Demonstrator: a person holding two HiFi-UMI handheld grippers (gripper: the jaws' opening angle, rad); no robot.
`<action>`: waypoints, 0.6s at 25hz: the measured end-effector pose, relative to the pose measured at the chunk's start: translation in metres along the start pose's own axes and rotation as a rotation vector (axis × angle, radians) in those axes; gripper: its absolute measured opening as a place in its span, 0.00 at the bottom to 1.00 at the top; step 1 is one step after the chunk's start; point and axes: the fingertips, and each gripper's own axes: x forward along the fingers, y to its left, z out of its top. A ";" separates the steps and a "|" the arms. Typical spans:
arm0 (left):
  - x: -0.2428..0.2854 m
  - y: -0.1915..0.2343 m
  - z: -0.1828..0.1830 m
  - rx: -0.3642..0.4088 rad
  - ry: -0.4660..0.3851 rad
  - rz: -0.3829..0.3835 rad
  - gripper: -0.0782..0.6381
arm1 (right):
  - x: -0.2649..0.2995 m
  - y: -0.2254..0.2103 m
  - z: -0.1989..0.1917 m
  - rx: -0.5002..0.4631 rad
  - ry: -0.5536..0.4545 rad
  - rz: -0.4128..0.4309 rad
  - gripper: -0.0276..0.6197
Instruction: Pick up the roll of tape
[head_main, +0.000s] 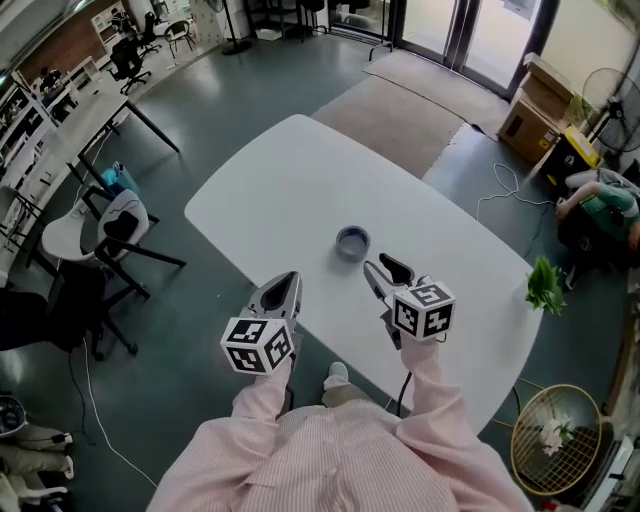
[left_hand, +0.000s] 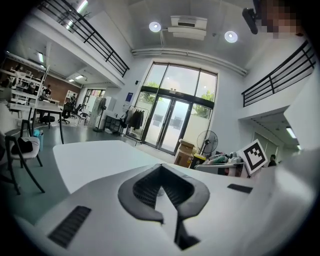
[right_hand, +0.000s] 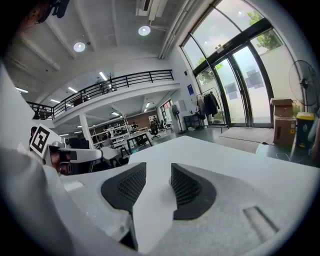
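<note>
In the head view the roll of tape (head_main: 352, 242), a small blue-grey ring, lies flat near the middle of the white table (head_main: 290, 190). My right gripper (head_main: 381, 266) hovers just in front and to the right of it, open, with nothing between its jaws. My left gripper (head_main: 288, 278) is over the table's near edge, to the left of the tape, and shut on nothing. The left gripper view shows its dark pads (left_hand: 150, 187) meeting at the tip. The right gripper view shows two pads (right_hand: 187, 187) apart over bare tabletop. Neither gripper view shows the tape.
Chairs (head_main: 105, 232) stand left of the table. A green plant (head_main: 543, 285) and a wire fan guard (head_main: 555, 440) are on the floor at the right. Cardboard boxes (head_main: 535, 100) and a crouching person (head_main: 600, 205) are at the far right. A rug (head_main: 400, 110) lies beyond the table.
</note>
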 end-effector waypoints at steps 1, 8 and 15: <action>0.007 0.003 0.000 -0.006 0.008 -0.001 0.11 | 0.007 -0.003 0.000 -0.007 0.017 0.006 0.27; 0.045 0.025 -0.006 -0.039 0.066 -0.005 0.11 | 0.052 -0.020 -0.001 -0.029 0.113 0.039 0.27; 0.071 0.043 -0.019 -0.079 0.130 0.001 0.11 | 0.087 -0.027 -0.016 -0.104 0.262 0.087 0.27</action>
